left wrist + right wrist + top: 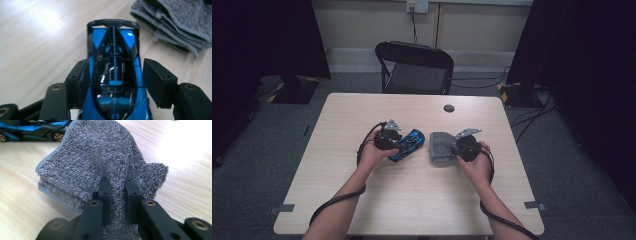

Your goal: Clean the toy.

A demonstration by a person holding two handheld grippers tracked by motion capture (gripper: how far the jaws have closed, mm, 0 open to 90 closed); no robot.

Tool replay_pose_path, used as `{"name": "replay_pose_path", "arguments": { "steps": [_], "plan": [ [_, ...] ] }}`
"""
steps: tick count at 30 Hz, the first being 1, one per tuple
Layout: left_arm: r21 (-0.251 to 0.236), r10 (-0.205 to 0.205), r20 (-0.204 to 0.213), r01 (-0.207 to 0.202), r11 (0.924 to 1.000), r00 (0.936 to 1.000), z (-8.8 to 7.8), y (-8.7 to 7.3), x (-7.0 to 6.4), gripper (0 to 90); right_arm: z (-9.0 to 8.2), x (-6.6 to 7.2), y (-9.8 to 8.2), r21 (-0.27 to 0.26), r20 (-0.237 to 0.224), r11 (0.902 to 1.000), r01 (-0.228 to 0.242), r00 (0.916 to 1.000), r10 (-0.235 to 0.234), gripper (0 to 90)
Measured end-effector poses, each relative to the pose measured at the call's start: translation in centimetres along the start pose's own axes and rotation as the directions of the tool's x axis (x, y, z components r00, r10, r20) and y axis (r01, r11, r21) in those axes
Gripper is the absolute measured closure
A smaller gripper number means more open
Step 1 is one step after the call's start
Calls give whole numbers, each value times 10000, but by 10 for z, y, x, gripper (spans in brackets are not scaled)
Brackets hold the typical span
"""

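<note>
Two things lie near the middle of the table (362, 200), just beside each other: a folded grey cloth (439, 146) on the person's right and a blue and black toy car (408, 144) on the left. The cloth, the larger of the pair, rests flat in several layers, and the right tool (117, 185) has its jaws pressed together on a pinched ridge of the top layer, so a grip there looks made. The car sits on its wheels with its rear wing pointing away from the left tool (113, 75), whose jaws stand apart on either side of the body; the left jaw seems to touch the car's flank, while a gap shows at the right one. My reading is that the step in hand is securing both items, probably to wipe the car with the cloth. The next move calls for closing the left tool squarely on the car's narrow waist without skidding it, then lifting the cloth clear without unfolding its layers.
</note>
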State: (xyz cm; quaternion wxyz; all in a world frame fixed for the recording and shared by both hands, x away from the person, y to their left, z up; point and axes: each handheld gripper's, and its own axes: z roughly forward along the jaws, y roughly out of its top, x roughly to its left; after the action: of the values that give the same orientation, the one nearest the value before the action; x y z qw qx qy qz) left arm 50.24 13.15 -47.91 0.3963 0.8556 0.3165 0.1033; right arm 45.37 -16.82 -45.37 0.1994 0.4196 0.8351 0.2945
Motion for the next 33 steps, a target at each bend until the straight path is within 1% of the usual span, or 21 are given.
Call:
{"name": "replay_pose_path", "arguments": {
  "steps": [2,3,4,6,7,8,9,10,13,14,19,21,23,25,26,27,28,29,30,31,33],
  "plan": [
    [8,27,-175,-27,10000,9998,1,1,0,415,-2,2,-2,-34,-89,10000,75,9999,-76,784],
    [-8,-73,-214,72,10000,9997,1,2,0,433,-3,3,-2,-67,-152,9999,79,9999,-80,784],
    [25,-38,-164,39,10000,9999,2,3,0,435,-3,3,-3,-83,-195,9999,101,9998,-103,783],
    [111,62,-222,-60,9999,9997,3,4,-2,429,-5,5,-5,-126,-308,9998,125,9994,-128,783],
    [118,39,-298,-36,9999,9995,3,5,-3,423,-5,5,-6,-136,-353,9998,152,9993,-156,782],
    [133,199,-447,-194,9997,9988,3,5,-4,403,-6,6,-7,-148,-372,9997,200,9991,-205,783],
    [175,295,-438,-287,9994,9986,4,6,-5,401,-7,7,-8,-155,-404,9997,211,9989,-217,783],
    [112,321,-417,-316,9994,9986,6,5,-6,420,-7,7,-8,-171,-431,9996,238,9988,-245,782],
    [195,623,-673,-611,9979,9958,7,6,-8,434,-10,9,-8,-230,-540,9993,300,9981,-312,783],
    [148,667,-678,-658,9977,9955,7,5,-10,452,-10,10,-8,-280,-608,9990,355,9975,-372,783],
    [91,510,-700,-505,9987,9962,6,4,-9,461,-16,20,-7,-497,-1101,9949,876,9896,-926,783],
    [-8,486,-697,-488,9988,9964,6,2,-9,463,-17,27,-5,-682,-1567,9923,1034,9811,-1131,783],
    [-46,444,-659,-448,9990,9968,5,2,-9,466,-17,35,-3,-782,-1894,9878,1345,9708,-1471,783],
    [-82,456,-737,-463,9989,9962,5,1,-8,468,-15,46,0,-811,-2290,9808,1773,9544,-1915,783],
    [-81,377,-706,-384,9992,9968,5,2,-8,469,-14,51,1,-809,-2417,9782,1911,9484,-2053,783],
    [-51,381,-698,-386,9992,9968,5,2,-9,469,-11,58,2,-822,-2700,9734,2139,9354,-2284,783],
    [-2,418,-725,-419,9991,9965,5,2,-9,469,-9,64,3,-821,-2898,9697,2300,9255,-2440,783],
    [50,322,-680,-320,9995,9972,5,3,-9,470,-7,70,4,-820,-3062,9651,2486,9153,-2618,783],
    [64,326,-683,-322,9995,9971,4,3,-9,470,-5,76,6,-810,-3219,9600,2680,9045,-2797,783],
    [43,295,-692,-293,9996,9972,5,3,-9,471,-4,80,7,-802,-3325,9577,2765,8983,-2872,783],
    [-35,267,-689,-270,9996,9973,5,2,-9,472,2,89,11,-706,-3409,9531,2942,8909,-3002,783]
  ]
}}
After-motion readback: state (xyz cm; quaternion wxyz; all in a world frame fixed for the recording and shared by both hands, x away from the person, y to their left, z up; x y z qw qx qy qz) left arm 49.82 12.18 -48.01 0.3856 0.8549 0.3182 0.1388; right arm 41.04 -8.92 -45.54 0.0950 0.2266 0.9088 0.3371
